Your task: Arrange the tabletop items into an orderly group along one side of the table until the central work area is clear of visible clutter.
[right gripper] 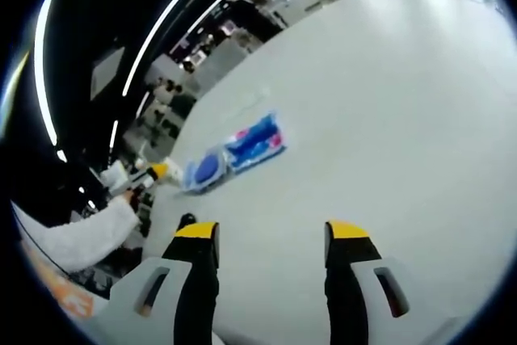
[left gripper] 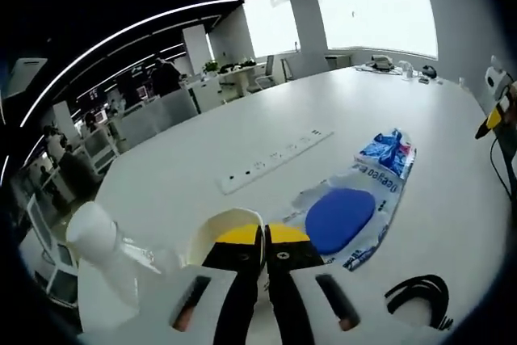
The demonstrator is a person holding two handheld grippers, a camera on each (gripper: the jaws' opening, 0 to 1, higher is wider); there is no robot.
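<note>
My left gripper [left gripper: 264,236] stands low over the white table [left gripper: 202,151], jaws nearly together with the wall of a cream ring [left gripper: 220,224] between the yellow tips. Just right of it lies a clear plastic bag with a blue disc [left gripper: 339,217] and a blue-patterned pack [left gripper: 388,151]. A white power strip [left gripper: 275,159] lies beyond. My right gripper [right gripper: 272,236] hangs open over bare table [right gripper: 380,119], nothing between its fingers. The blue bag [right gripper: 234,151] lies ahead of it to the left, with the left gripper [right gripper: 153,174] at its far end.
A white crumpled object [left gripper: 101,240] sits left of the left jaws. A black cable coil [left gripper: 420,296] lies at the lower right. Small items [left gripper: 388,62] stand at the table's far edge. A white sleeve [right gripper: 81,240] reaches in from the left. Office desks stand beyond.
</note>
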